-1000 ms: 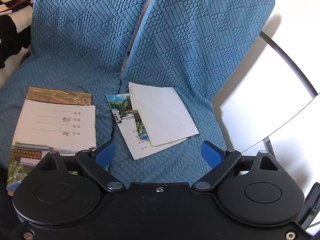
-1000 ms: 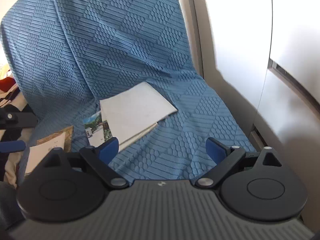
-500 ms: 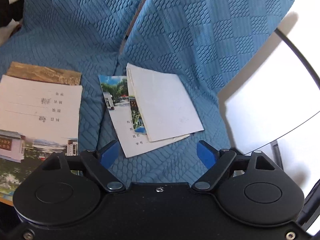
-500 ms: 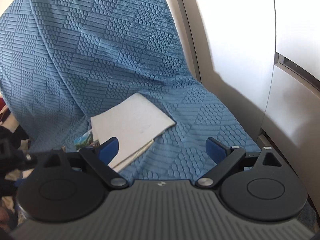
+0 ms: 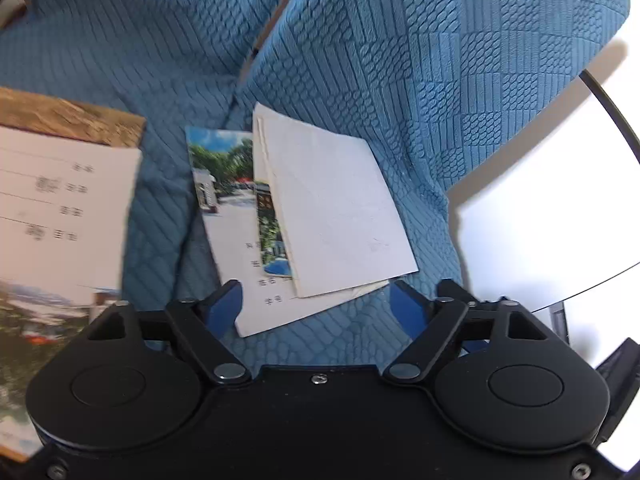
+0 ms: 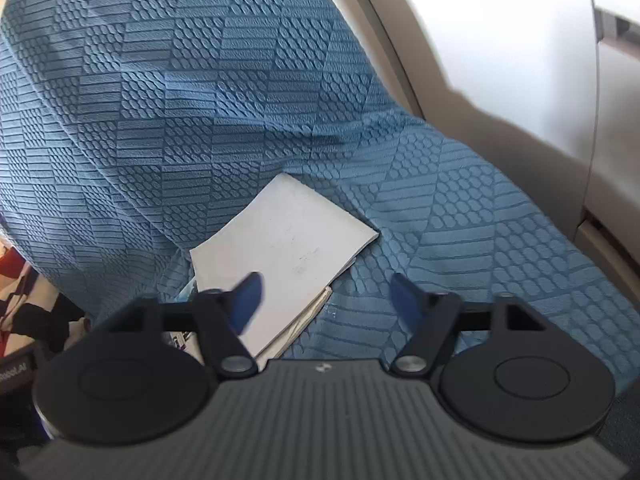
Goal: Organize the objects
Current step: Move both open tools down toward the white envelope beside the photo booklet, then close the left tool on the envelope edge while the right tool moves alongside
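Note:
A plain white booklet (image 5: 336, 208) lies on a second booklet with a photo cover (image 5: 224, 184) on the blue sofa seat. My left gripper (image 5: 316, 304) hovers just in front of their near corner, its jaws closing, nothing pressed between the blue pads. Left of it lies a larger notebook stack (image 5: 60, 208) with a brown cover beneath. In the right wrist view the white booklet (image 6: 280, 248) lies ahead; my right gripper (image 6: 326, 300) is over its near right edge, jaws closing, with no grip visible.
The blue textured sofa cover (image 5: 400, 60) drapes over seat and back cushions. A white wall panel (image 5: 552, 208) borders the seat on the right, seen also as a panel (image 6: 520, 60). Striped cloth and dark items (image 6: 24, 300) sit at far left.
Both grippers have come down and closer to the booklets, which now look larger. Both pairs of jaws have narrowed, the right one sharply in the last half second.

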Demonstrator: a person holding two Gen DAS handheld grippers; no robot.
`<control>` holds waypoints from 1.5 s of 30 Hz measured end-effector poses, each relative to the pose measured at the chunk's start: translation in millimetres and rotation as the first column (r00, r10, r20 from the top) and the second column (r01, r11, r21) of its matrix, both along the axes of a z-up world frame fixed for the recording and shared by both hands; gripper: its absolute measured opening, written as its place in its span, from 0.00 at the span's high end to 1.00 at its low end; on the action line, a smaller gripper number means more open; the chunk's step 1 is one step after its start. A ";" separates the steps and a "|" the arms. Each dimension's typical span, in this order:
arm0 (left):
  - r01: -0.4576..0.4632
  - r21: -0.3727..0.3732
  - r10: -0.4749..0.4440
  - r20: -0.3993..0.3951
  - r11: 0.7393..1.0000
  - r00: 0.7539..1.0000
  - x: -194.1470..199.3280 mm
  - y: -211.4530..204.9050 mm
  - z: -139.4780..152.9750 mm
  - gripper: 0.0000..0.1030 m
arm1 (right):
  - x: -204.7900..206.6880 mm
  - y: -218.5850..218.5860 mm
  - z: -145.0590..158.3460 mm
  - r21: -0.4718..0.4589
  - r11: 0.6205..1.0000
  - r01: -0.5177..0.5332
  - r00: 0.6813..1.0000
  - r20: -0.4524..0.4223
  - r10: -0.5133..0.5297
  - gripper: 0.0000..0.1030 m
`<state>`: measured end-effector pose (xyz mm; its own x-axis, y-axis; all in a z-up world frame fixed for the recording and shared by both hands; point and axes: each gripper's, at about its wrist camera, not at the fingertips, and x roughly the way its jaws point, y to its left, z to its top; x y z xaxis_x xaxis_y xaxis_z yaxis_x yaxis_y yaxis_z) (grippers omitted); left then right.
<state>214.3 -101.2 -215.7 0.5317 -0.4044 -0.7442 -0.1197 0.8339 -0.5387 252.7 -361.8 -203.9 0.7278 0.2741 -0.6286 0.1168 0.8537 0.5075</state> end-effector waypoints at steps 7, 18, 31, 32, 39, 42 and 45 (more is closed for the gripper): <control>-0.050 -0.141 0.040 -0.075 0.989 0.996 24.1 5.2 -31.1 0.50 | 24.1 -1.2 -22.2 0.100 0.995 -0.025 0.998 -0.057 0.031 0.65; -0.126 -0.203 0.094 -0.163 0.971 0.982 36.1 0.0 -65.8 0.60 | 37.2 3.2 -40.4 0.167 0.986 -0.027 0.991 -0.124 0.048 0.84; -0.251 -0.235 0.190 -0.257 0.939 0.948 42.7 3.3 -79.5 0.91 | 38.3 7.6 -49.5 0.229 0.972 -0.057 0.988 -0.130 0.088 0.83; -0.261 -0.247 0.194 -0.264 0.933 0.945 42.4 4.9 -81.6 0.91 | 38.3 6.1 -51.3 0.250 0.967 -0.048 0.988 -0.133 0.084 0.83; -0.262 -0.339 0.187 -0.239 0.903 0.953 39.0 8.8 -77.4 0.97 | 36.4 -12.0 -66.7 0.458 0.888 0.041 0.985 -0.169 0.042 0.80; -0.255 -0.352 0.183 -0.226 0.900 0.957 42.0 9.5 -69.2 0.98 | 34.1 -15.0 -69.5 0.530 0.847 0.052 0.986 -0.162 0.041 0.71; -0.249 -0.360 0.183 -0.209 0.899 0.961 43.6 10.3 -61.1 0.98 | 33.0 -18.2 -69.2 0.568 0.821 0.057 0.990 -0.140 0.029 0.69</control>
<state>258.0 -90.9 -276.8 0.5204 -0.5626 -0.6424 -0.3890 0.5135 -0.7648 285.7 -380.1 -273.2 0.6530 0.6043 -0.4566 0.2308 0.4155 0.8798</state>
